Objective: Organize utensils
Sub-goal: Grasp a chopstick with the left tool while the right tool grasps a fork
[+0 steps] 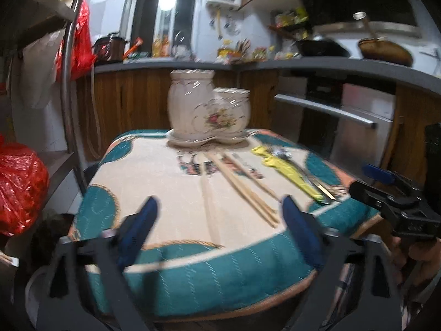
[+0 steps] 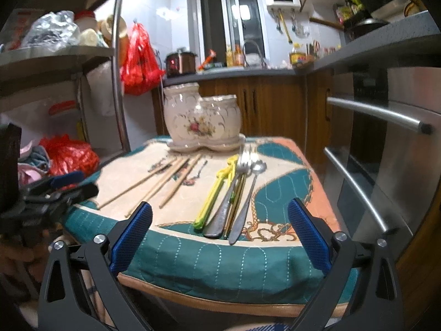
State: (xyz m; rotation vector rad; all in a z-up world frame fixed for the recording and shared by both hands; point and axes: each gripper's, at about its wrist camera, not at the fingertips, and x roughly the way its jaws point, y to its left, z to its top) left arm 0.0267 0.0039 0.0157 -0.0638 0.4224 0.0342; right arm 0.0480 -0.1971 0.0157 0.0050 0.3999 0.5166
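Note:
A white floral ceramic utensil holder with two joined pots stands on its tray at the far end of a small cloth-covered table. Wooden chopsticks lie in front of it. To their right lie yellow utensils, forks, a spoon and a knife. My left gripper hovers open over the near table edge, nothing between its fingers. My right gripper is open at the near edge, short of the metal cutlery, and shows from the side.
A metal shelf rack with red plastic bags stands left of the table. A stainless oven front with bar handles is close on the right. A kitchen counter with clutter runs behind.

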